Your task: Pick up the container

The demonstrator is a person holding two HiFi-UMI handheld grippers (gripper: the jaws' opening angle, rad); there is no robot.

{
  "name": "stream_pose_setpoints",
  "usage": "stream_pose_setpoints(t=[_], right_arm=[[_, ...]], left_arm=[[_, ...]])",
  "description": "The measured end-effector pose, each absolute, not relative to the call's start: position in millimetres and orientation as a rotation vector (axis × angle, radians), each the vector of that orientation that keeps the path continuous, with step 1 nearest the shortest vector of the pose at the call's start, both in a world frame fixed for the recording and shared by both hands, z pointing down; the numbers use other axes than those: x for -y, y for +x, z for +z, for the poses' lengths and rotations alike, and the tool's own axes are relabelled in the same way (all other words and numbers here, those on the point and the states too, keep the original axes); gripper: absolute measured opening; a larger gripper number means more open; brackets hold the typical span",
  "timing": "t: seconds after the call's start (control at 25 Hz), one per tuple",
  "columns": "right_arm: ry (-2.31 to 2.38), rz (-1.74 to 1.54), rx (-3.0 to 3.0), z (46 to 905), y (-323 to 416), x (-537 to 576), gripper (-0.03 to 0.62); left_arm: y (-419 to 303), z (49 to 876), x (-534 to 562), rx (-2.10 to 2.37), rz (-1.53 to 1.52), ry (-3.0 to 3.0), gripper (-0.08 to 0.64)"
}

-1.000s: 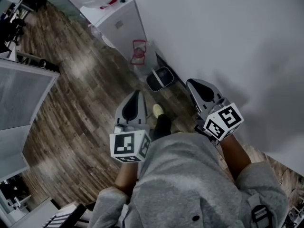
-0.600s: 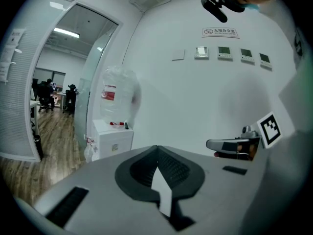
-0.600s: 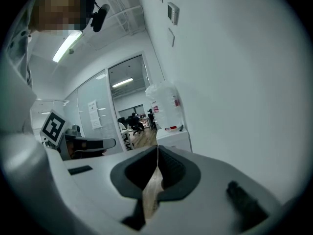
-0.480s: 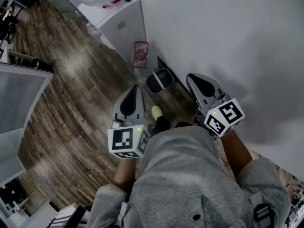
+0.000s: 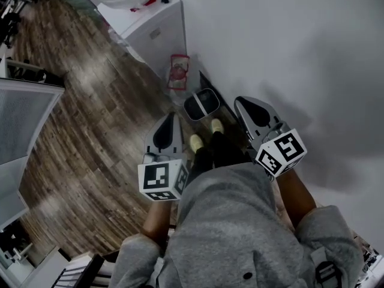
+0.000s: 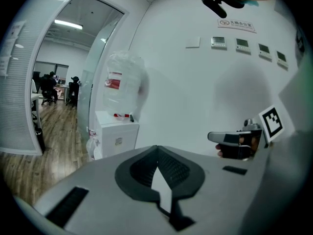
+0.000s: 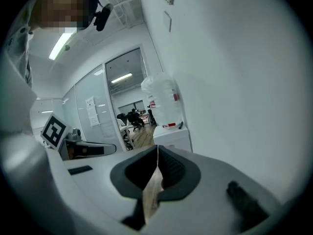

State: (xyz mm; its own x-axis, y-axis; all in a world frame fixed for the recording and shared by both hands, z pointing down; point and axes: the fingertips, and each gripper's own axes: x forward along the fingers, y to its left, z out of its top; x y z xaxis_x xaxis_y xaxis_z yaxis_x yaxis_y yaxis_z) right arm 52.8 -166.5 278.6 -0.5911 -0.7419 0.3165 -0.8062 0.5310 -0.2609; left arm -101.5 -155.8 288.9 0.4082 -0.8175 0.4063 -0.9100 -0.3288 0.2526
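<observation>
A small dark bin with a pale lid (image 5: pixel 201 102) stands on the wood floor against the white wall, just ahead of the person's shoes (image 5: pixel 195 141). My left gripper (image 5: pixel 169 117) is held at waist height, its jaws pressed together with nothing between them. My right gripper (image 5: pixel 240 102) hangs level with it by the wall, also shut and empty. Both are well above the bin. In the left gripper view the closed jaws (image 6: pixel 157 150) point at the wall and the right gripper (image 6: pixel 231 138) shows beside them. In the right gripper view the jaws (image 7: pixel 157 152) are shut too.
A white water dispenser (image 5: pixel 153 29) with a large clear bottle (image 6: pixel 122 82) stands against the wall beyond the bin. A red-rimmed holder (image 5: pixel 178 71) sits beside its base. A glass partition (image 5: pixel 24 119) is at the left, with an office and seated people behind a doorway (image 6: pixel 54 89).
The person has stepped forward: a second shoe now shows near the bin, and the floor has slid a little in the head view. Both grippers stay shut and level.
</observation>
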Motion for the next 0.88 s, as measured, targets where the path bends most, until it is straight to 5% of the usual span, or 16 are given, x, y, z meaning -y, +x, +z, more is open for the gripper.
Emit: stream_pose_setpoints(t=[0.88], right_arm=[[1.113,0.91,2.494,421.5,67.2,230.1,0.028]], left_arm=[[-72.0,497.9,197.2,1.426,0.578,1.85,0.017]])
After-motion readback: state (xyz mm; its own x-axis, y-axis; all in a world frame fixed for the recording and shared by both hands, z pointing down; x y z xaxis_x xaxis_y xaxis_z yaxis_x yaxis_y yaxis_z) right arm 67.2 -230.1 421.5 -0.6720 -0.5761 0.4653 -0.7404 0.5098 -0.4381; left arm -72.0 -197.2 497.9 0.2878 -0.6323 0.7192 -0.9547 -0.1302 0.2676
